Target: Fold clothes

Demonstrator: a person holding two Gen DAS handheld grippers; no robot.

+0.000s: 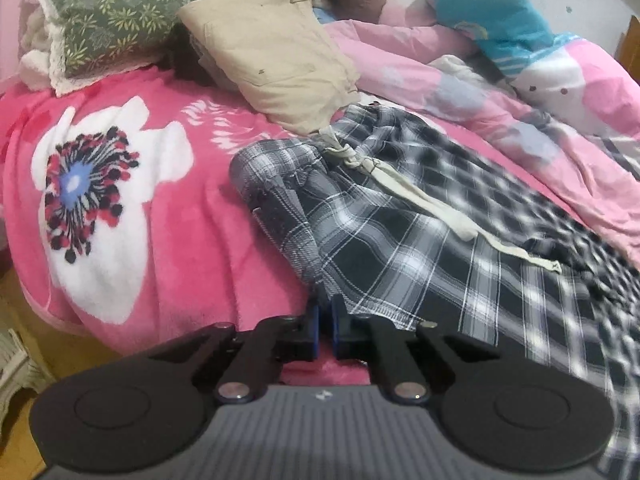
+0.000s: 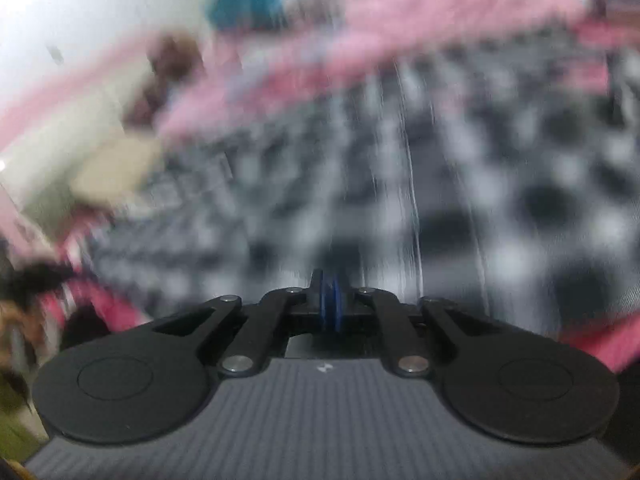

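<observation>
- I'm seeing the black-and-white plaid garment lying crumpled and spread across the bed.
- Its cream drawstring is trailing loose over the checks.

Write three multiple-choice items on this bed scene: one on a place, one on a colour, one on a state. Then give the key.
1. Where does the beige folded garment lie relative to the plaid garment?
A. Beyond it, toward the pillows
B. On the floor
C. Under the pink floral blanket

2. What colour is the drawstring on the plaid garment?
A. Red
B. Off-white
C. Blue

3. How does the right gripper stand?
A. Wide open
B. Shut, pads together
C. Out of view

Key: 1 A, the beige garment sits behind the plaid waistband, beside the green patterned pillow. 2 B, the cord trailing across the plaid is off-white. 3 B, the right wrist view shows its blue pads meeting with no gap, plaid cloth blurred ahead of them.
</observation>
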